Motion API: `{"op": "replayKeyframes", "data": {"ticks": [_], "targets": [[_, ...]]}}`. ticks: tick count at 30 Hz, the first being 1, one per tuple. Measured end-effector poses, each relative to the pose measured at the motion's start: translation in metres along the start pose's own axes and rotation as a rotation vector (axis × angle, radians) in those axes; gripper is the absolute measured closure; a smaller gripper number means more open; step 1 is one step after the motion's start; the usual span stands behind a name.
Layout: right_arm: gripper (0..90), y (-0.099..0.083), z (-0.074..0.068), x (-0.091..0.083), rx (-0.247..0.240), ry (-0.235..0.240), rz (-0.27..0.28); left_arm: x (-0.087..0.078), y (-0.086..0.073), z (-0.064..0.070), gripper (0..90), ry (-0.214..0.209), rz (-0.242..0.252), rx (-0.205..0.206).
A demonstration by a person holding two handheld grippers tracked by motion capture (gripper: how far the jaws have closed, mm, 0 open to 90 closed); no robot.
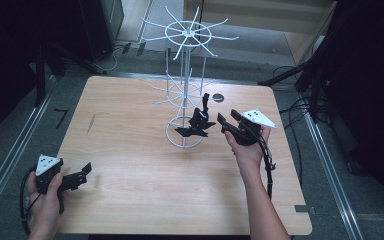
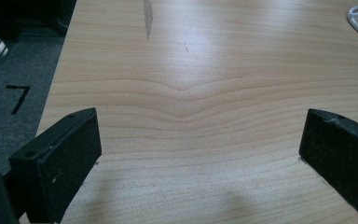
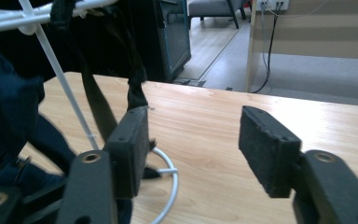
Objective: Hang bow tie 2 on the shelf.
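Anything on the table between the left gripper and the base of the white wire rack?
Nothing: in the high view, bare wooden table runs from the open left gripper to the white wire rack. The left gripper view shows plain wood ahead.

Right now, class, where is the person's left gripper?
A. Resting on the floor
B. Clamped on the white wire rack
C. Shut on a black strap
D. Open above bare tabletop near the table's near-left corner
D: the left gripper sits near the table corner, its jaws wide apart over bare wood, far from the white wire rack.
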State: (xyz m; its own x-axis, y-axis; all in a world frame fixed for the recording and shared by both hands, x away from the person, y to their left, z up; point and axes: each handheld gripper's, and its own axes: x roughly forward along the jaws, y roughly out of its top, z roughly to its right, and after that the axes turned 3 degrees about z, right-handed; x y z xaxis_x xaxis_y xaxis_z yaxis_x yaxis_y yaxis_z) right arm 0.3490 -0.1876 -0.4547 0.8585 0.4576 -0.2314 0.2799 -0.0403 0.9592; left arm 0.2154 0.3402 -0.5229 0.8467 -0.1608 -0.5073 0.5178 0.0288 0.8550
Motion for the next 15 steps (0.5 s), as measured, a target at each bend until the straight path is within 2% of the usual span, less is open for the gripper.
{"op": "replayKeyframes", "data": {"ticks": [5,15], "targets": [[37.4,-0.005,0.005,-0.008,-0.020,-0.015,-0.018,0.000,0.000,0.000,0.0,-0.001,0.000,0.000],[28.8,-0.016,0.015,-0.026,-0.013,-0.039,-0.028,0.000,0.000,0.000,0.0,0.001,0.000,0.000]]}}
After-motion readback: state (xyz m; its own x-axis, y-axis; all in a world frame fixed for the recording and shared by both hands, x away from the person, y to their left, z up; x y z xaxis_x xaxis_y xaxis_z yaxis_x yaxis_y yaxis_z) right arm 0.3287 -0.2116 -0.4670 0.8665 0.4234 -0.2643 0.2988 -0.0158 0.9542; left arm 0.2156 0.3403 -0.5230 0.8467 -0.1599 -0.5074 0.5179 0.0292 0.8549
